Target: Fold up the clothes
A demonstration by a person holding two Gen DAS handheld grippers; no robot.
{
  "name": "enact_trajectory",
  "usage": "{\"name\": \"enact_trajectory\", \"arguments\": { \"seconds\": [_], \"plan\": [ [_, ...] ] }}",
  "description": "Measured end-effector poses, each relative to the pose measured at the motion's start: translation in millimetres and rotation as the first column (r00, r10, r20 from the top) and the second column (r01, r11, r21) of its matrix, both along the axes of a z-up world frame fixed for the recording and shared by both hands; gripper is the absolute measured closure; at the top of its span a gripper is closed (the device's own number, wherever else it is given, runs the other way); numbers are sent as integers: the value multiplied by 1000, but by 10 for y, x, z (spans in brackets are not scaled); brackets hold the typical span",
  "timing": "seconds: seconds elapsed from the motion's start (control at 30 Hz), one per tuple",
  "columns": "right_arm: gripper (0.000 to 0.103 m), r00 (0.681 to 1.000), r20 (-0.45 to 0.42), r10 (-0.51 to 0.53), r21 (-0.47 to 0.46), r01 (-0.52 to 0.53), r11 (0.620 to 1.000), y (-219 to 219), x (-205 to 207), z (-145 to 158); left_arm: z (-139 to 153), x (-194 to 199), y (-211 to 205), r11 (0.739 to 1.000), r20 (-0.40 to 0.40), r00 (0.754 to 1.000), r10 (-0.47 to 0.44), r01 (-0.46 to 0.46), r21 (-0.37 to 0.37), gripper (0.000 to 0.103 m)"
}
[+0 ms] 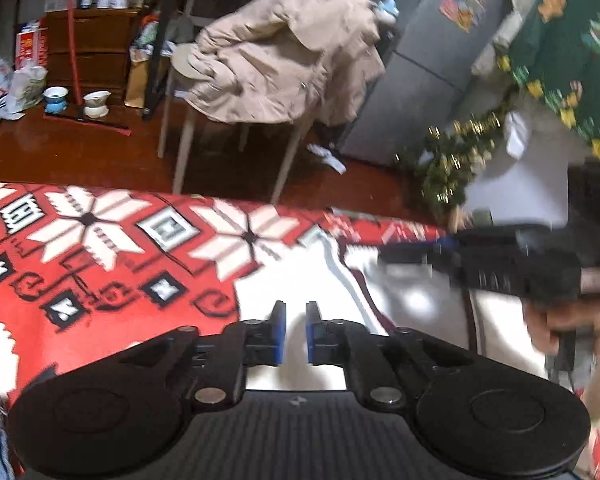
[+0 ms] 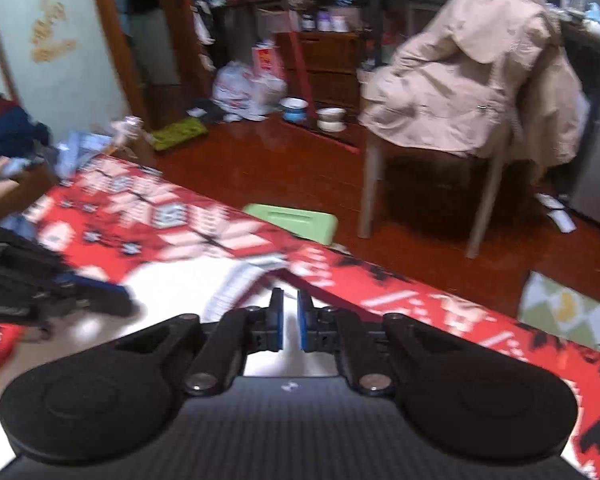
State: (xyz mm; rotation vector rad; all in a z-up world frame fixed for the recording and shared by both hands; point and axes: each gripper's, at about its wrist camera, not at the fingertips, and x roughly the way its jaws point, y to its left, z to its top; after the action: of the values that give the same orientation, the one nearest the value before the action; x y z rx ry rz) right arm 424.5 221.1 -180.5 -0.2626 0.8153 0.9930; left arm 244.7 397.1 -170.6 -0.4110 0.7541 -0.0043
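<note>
White garment with grey-striped trim [image 1: 300, 280] is spread flat on the red patterned cloth-covered table [image 1: 100, 272], toward its far edge, presumably laid out for folding. Left gripper [image 1: 296, 330] and right gripper [image 2: 289, 318] are held low above it, blue-padded jaws narrowly parted, nothing pinched. Folded state cannot be judged; frames are blurred.
</note>
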Motion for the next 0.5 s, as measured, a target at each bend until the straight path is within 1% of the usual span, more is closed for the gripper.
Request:
{"name": "enact_trajectory", "arguments": {
  "seconds": [0.03,0.1,0.17,0.2,0.23,0.3,0.4,0.47,0.5],
  "plan": [
    [89,1000,-16,14,16,-13,1000,22,-7,21,5,21,45,1000,3,1000,14,-14,-14,93],
    [85,999,-48,19,31,-17,999,86,3,-6,2,67,124,999,-8,999,34,-35,-34,88],
    [84,996,-87,-6,40,9,999,154,42,-70,-12,115,203,997,-26,998,53,-54,-50,82],
    [83,994,-106,-25,50,30,998,177,76,-95,-20,122,243,996,-39,997,62,-65,-60,80],
    [78,992,-120,-44,61,52,997,189,114,-107,-28,126,284,995,-50,996,72,-75,-72,79],
    [70,986,-145,-77,77,89,993,192,188,-136,-55,94,378,987,-58,994,90,-97,-125,75],
    [69,978,-190,-86,92,105,990,223,271,-193,-130,77,505,968,-82,991,105,-121,-218,75],
    [71,974,-214,-71,107,96,990,257,309,-214,-170,91,537,959,-93,990,106,-127,-254,75],
    [75,973,-223,-66,112,93,989,278,324,-222,-185,97,548,955,-96,990,106,-129,-268,75]
  ]
}}
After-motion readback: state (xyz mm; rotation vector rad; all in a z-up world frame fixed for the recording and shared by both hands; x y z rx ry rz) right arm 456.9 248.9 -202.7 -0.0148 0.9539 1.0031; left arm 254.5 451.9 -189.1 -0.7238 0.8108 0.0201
